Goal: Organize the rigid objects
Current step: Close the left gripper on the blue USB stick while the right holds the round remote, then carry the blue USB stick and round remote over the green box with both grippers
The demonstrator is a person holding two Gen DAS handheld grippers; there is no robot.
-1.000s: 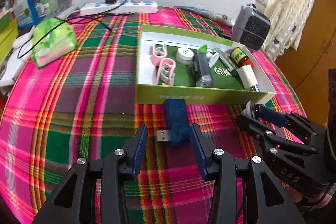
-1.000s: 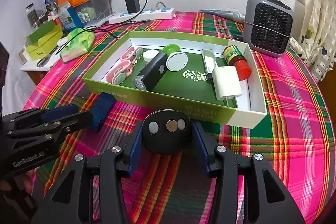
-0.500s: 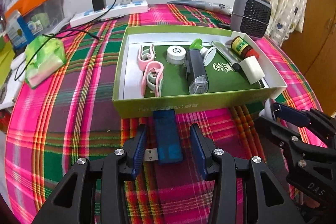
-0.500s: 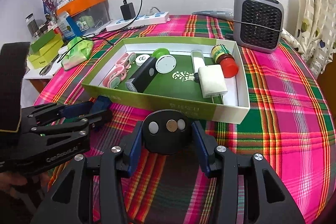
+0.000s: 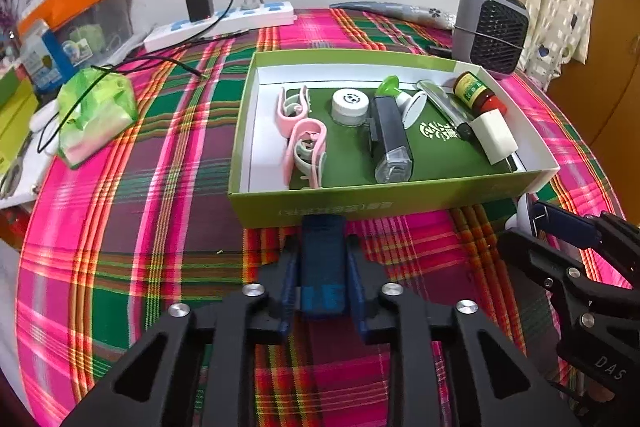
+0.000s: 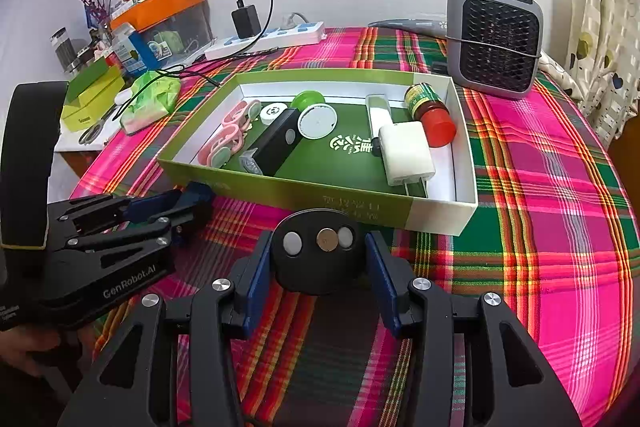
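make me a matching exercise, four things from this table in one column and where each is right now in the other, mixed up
Things:
1. blue translucent USB stick
2. black round disc with white and metal dots
3. white square charger plug
4. grey portable heater with black grille

Places:
A. on the plaid tablecloth behind the green box
B. clamped in the left gripper, in front of the box
C. lying inside the box
D. between the pads of the right gripper

Pairs: 1-B, 2-D, 3-C, 4-A
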